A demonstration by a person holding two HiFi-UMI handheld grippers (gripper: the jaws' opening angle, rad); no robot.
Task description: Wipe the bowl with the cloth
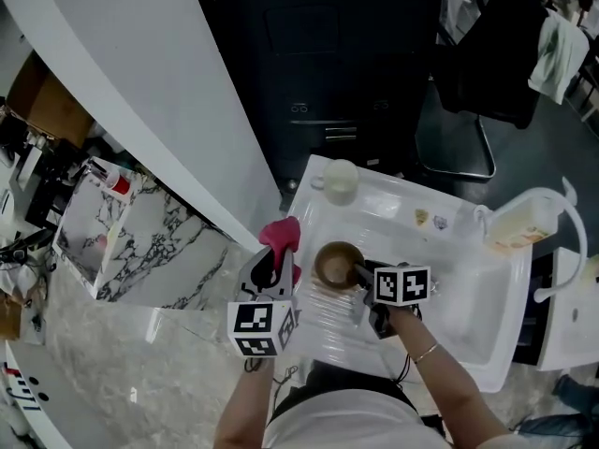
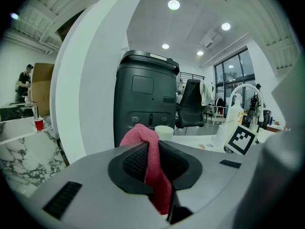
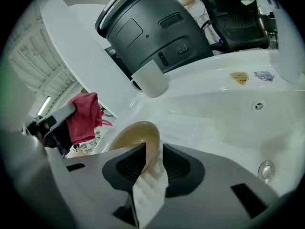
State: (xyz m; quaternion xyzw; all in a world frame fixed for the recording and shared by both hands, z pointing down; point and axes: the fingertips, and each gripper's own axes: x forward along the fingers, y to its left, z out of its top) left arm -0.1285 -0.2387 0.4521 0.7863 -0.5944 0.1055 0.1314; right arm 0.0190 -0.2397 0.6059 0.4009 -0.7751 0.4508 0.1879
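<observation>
A brown bowl hangs over the ribbed drainer of the white sink. My right gripper comes at it from the right, and its jaws are shut on the bowl's near rim, one pad inside and one outside. My left gripper is just left of the bowl, shut on a bunched red cloth that sticks up out of the jaws. In the left gripper view the cloth fills the gap between the pads. From the right gripper view the cloth hangs apart from the bowl, to its left.
A white cup stands at the sink's far left corner. A soap bottle and a white tap are at the right end. Behind the sink are a black bin and an office chair. A marble counter lies left.
</observation>
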